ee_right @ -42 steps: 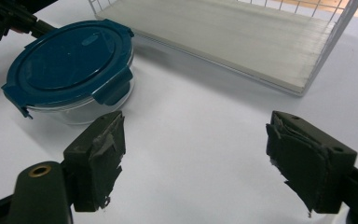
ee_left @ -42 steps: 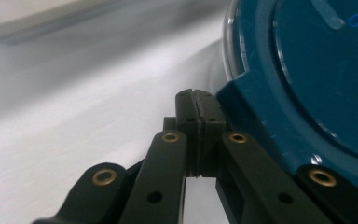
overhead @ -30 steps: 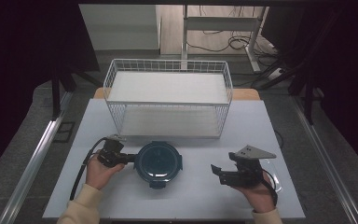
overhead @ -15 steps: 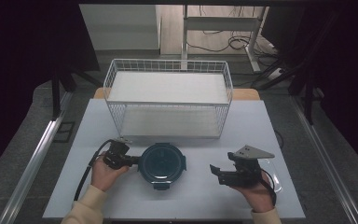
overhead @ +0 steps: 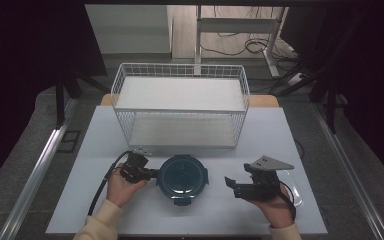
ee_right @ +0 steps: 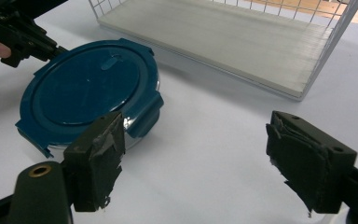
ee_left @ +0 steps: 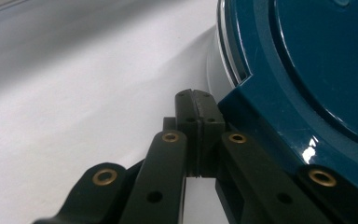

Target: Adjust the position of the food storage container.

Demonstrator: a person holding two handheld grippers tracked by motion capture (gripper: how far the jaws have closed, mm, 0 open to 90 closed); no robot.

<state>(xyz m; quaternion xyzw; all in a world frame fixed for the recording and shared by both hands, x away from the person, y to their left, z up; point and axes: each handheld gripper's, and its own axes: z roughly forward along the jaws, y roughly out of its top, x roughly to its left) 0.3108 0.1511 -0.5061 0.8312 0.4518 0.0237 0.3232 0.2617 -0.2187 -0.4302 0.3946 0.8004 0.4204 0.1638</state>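
Nearest us, our right gripper (overhead: 234,184) hovers with its jaws spread wide, apart from the round blue-lidded container (overhead: 182,178) on the white table (overhead: 280,130). Our left gripper (overhead: 152,173) has its jaws pressed together, tips touching the container's left lid tab. Beyond stands a white wire basket (overhead: 180,107).

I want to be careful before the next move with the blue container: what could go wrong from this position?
1. The left tool has its jaws closed, pressed against the side clip of the blue lid, not around it. Pushing further might slide the container across the table instead of opening the clip.
2. The right tool is open and apart from the container, so nothing braces it.
3. The wire basket stands just behind; a shove could send the container into it.
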